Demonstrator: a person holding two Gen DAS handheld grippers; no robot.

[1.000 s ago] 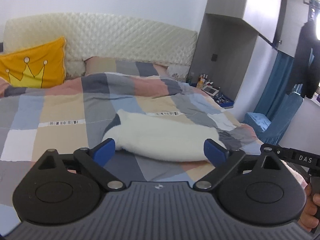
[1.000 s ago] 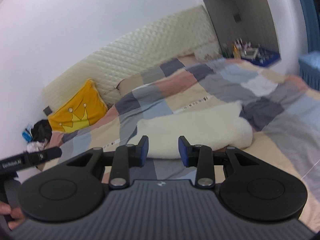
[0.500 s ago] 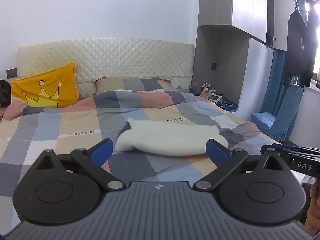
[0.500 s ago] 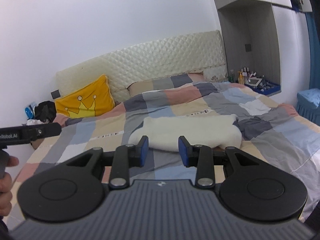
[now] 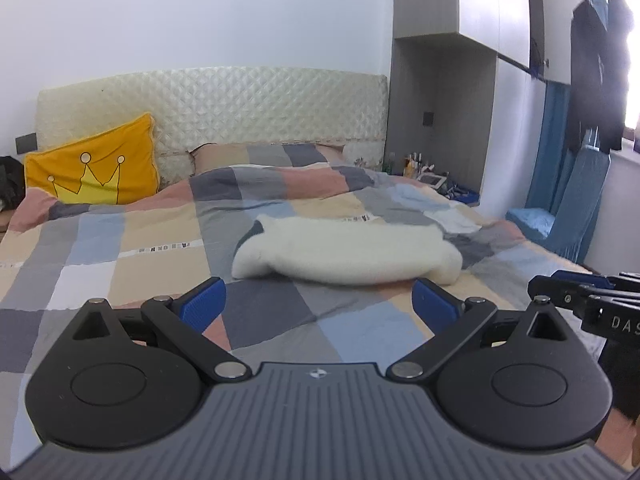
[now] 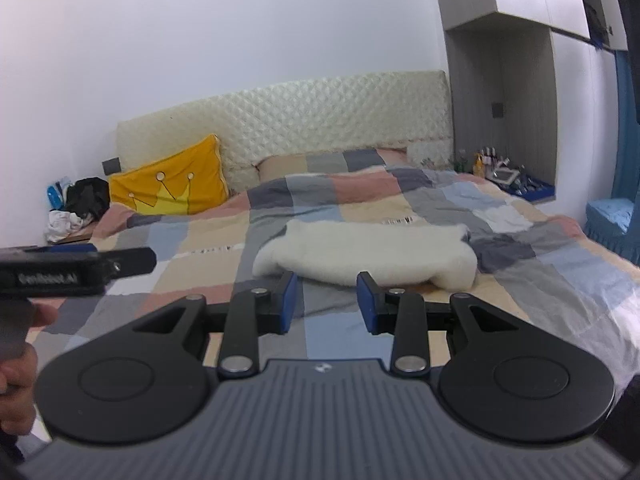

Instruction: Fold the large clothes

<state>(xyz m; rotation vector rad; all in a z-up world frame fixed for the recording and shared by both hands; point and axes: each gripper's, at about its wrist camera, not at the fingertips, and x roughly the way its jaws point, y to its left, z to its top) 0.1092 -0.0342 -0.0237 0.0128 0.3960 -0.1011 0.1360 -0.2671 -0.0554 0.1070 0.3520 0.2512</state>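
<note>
A white fluffy garment point(image 5: 344, 252) lies folded into a long bundle across the middle of the bed; the right wrist view shows the garment point(image 6: 368, 250) too. My left gripper point(image 5: 320, 306) hovers short of it with blue pads wide apart and nothing between them. My right gripper point(image 6: 326, 302) also hangs back from the garment, its blue pads a narrow gap apart and empty. Each view catches the other gripper at its edge, held by a hand.
The bed wears a patchwork quilt point(image 5: 132, 248) with a yellow crown pillow point(image 5: 94, 178) at the padded headboard point(image 5: 212, 108). A nightstand nook with small items point(image 5: 432, 178) and a blue-covered chair point(image 5: 568, 216) stand on the right. Dark clothes point(image 5: 596, 76) hang by the window.
Both grippers have pulled back from the bed and levelled out, so the garment looks smaller and farther. The jaws kept their openings.
</note>
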